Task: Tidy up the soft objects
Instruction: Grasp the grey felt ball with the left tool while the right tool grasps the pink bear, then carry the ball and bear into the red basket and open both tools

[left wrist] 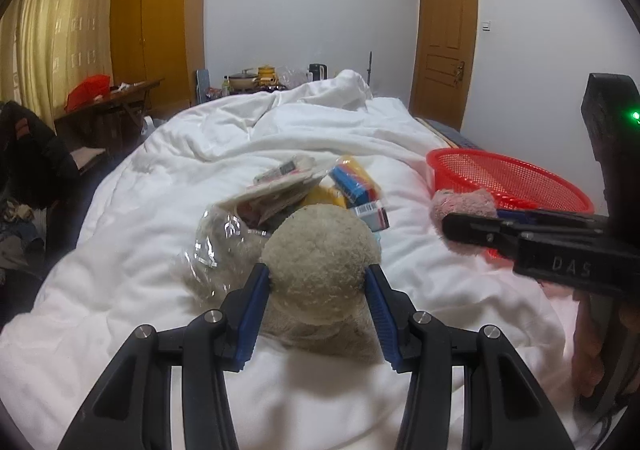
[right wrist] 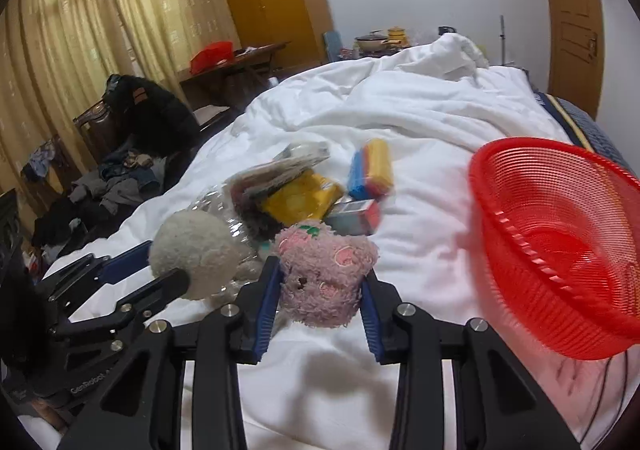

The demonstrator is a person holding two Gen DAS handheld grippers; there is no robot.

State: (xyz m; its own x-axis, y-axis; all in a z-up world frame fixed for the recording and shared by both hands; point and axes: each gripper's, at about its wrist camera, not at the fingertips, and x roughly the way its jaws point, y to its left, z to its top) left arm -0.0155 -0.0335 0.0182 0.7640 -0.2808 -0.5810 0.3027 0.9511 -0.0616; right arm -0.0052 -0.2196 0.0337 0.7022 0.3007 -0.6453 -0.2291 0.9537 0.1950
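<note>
My left gripper (left wrist: 318,276) is shut on a cream plush toy (left wrist: 320,250), which rests low on the white duvet (left wrist: 140,209). It also shows in the right wrist view (right wrist: 196,250). My right gripper (right wrist: 322,284) is shut on a pink plush toy (right wrist: 324,278), held just above the duvet; in the left wrist view the pink toy (left wrist: 464,205) sits at the right, in front of a red mesh basket (left wrist: 512,177). The basket (right wrist: 560,234) lies to the right of the pink toy.
A pile lies behind the toys: a clear plastic bag (left wrist: 216,246), packets (left wrist: 280,185), a yellow item (right wrist: 300,201), coloured sponges (right wrist: 372,169) and a small box (right wrist: 356,215). A chair with dark clothes (right wrist: 132,121) stands left of the bed.
</note>
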